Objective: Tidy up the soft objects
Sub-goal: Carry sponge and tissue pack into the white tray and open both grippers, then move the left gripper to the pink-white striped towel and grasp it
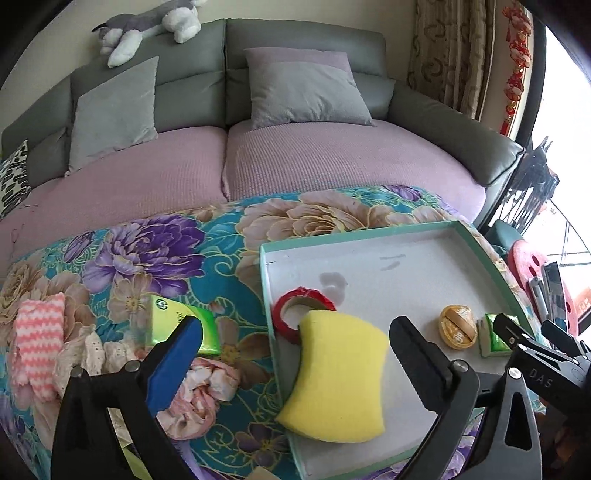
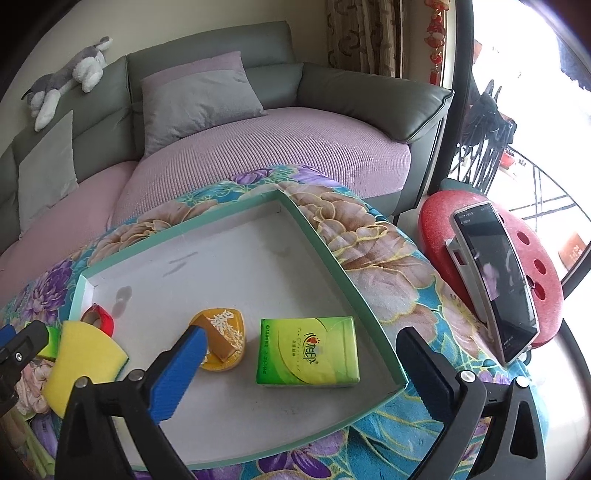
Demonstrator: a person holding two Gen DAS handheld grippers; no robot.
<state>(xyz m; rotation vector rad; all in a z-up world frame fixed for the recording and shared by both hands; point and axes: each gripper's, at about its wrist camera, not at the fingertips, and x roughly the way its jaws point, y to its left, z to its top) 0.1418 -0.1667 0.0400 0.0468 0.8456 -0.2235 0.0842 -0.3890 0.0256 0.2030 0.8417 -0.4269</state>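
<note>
Fingers of the left gripper point(image 1: 295, 354) stand apart over the sponge point(image 1: 338, 380), gripping nothing; the right gripper point(image 2: 299, 360) is spread too, empty. The sponge lies low in the left view, across the tray's point(image 1: 362, 234) left rim, leaning on red tape point(image 1: 295, 308). A tissue pack point(image 2: 308, 350) lies inside the tray.

A home living room: grey sofa point(image 1: 303, 55), cushions point(image 1: 306, 88), plush dog point(image 1: 147, 26), curtains point(image 1: 450, 51).
</note>
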